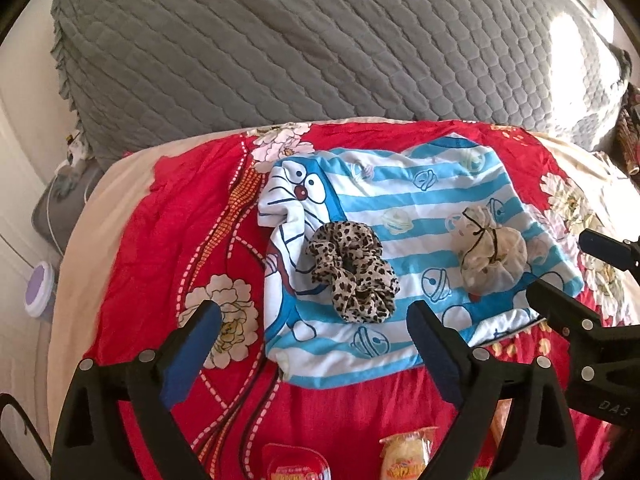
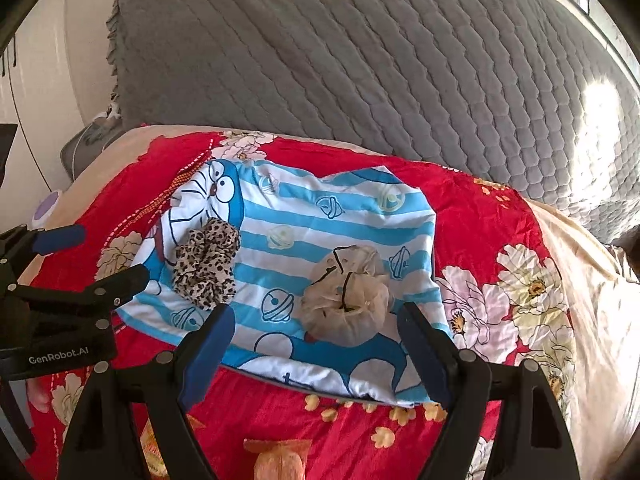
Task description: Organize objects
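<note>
Both claws hang wide and hold nothing. My left claw [image 1: 314, 344] has the spotty scrunchie [image 1: 352, 272] just ahead of it. My right claw [image 2: 316, 344] has the cream scrunchie [image 2: 346, 300] just ahead, on the striped cloth [image 2: 312, 220]. I think both are placed; next I reach for snacks below.

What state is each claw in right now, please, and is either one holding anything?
Left claw: open, holding nothing, above the leopard-print fabric scrunchie.
Right claw: open, holding nothing, above the beige mesh scrunchie.
</note>
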Motion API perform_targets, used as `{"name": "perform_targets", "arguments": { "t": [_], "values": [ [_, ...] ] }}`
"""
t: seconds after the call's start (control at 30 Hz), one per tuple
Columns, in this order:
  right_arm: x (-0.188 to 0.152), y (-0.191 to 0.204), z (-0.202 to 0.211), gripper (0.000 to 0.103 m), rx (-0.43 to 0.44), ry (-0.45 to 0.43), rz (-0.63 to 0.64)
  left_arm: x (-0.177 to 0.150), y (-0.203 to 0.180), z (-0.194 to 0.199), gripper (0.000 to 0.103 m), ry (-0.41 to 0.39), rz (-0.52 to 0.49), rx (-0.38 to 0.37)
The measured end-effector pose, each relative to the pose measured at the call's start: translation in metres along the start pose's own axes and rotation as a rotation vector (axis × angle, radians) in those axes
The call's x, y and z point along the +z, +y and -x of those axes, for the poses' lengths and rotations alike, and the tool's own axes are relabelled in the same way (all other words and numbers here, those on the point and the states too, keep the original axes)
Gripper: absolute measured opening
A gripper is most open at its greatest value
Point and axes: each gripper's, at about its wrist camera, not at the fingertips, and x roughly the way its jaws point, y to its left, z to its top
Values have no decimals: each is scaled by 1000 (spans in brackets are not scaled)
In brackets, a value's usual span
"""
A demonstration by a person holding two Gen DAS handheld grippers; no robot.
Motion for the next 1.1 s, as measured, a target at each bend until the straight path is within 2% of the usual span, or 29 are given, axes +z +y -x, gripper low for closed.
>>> {"name": "perform_targets", "arguments": {
  "t": [0.27, 1.1],
  "values": [
    [-7, 5, 22, 83, 6, -6, 15, -7, 4, 21, 96, -20, -2, 29],
    [-41, 18, 99, 83, 13, -12, 58, -49, -1, 88, 96, -46, 10, 41]
  ]
}}
